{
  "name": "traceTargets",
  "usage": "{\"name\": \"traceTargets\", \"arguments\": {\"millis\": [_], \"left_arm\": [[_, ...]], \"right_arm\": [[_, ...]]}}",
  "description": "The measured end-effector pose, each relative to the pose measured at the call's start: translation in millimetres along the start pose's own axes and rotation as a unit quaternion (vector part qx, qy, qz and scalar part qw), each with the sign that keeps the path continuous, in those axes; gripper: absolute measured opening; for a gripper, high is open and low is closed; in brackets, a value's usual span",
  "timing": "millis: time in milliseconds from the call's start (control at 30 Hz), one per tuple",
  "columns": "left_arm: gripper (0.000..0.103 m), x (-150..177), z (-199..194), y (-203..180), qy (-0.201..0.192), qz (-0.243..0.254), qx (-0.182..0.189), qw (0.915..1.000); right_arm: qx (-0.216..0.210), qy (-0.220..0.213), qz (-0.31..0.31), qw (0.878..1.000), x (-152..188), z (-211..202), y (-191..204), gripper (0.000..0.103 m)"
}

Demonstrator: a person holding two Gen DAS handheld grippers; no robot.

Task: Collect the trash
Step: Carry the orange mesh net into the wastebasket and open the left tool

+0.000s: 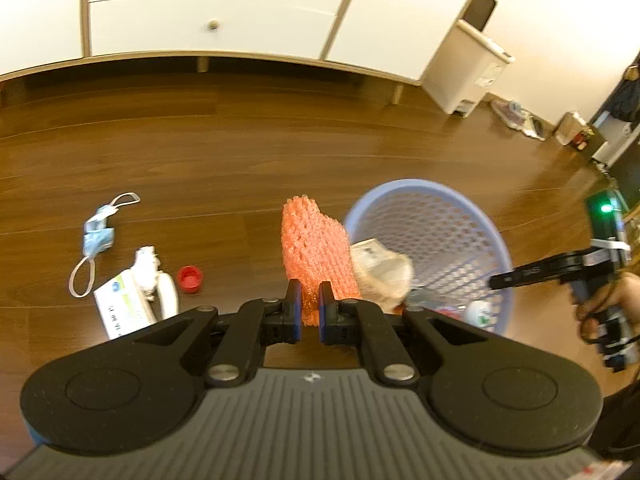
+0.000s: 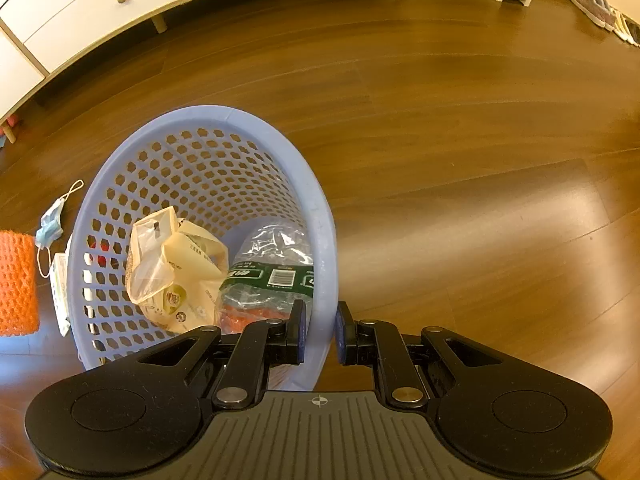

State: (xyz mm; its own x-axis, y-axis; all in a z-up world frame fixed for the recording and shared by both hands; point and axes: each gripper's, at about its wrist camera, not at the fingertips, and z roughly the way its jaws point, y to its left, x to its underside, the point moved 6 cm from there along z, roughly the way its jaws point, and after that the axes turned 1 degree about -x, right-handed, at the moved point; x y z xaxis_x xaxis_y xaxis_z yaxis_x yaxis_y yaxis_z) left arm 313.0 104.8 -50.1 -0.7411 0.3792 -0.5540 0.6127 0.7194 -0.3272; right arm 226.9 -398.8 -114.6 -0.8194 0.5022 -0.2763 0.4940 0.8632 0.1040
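My left claw (image 1: 310,303) is pinched on the lower edge of an orange foam net (image 1: 316,254), a soft sleeve of puffy mesh with rows of small holes; it stands up from my fingers, just left of the lilac basket (image 1: 490,236). From my right wrist view the same net shows as a bright orange block at the far left edge, outside the basket wall.

My right claw (image 2: 320,330) straddles the near rim of the basket (image 2: 320,216), one finger inside and one outside. The pads sit close to the plastic, but I cannot tell whether they are actually clamped on it. The basket is round, perforated with hexagonal holes, and looks tipped toward me.

Inside it lie a crumpled cream-coloured plastic bag (image 2: 176,264) with printed logos, a squashed clear bottle (image 2: 272,264) with a dark green label and barcode, and something orange underneath near my fingers.

On the wooden floor (image 1: 240,152) left of the basket lie a crumpled blue face mask (image 1: 98,236) with white ear loops, a red bottle cap (image 1: 190,278), and a white printed packet (image 1: 120,310) with crumpled white wrapping lying on it.
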Motion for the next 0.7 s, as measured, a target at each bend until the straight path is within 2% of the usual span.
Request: {"name": "traceTargets", "arguments": {"millis": [300,533,700], "left_arm": [[0.005,4,19,-27,0.026,0.015,0.029,0.9991],[0.006,-2,33,-50,0.028,0.036,0.044,0.998],[0.016,-4,48,-59,0.04,0.039,0.033,0.9979]], "right_arm": [[0.003,-0.001,0.0,1.0,1,0,3,0.011],[0.001,-0.002,-0.003,1.0,2,0,5,0.011],[-0.001,-0.001,-0.005,1.0,2,0,5,0.011]]}}
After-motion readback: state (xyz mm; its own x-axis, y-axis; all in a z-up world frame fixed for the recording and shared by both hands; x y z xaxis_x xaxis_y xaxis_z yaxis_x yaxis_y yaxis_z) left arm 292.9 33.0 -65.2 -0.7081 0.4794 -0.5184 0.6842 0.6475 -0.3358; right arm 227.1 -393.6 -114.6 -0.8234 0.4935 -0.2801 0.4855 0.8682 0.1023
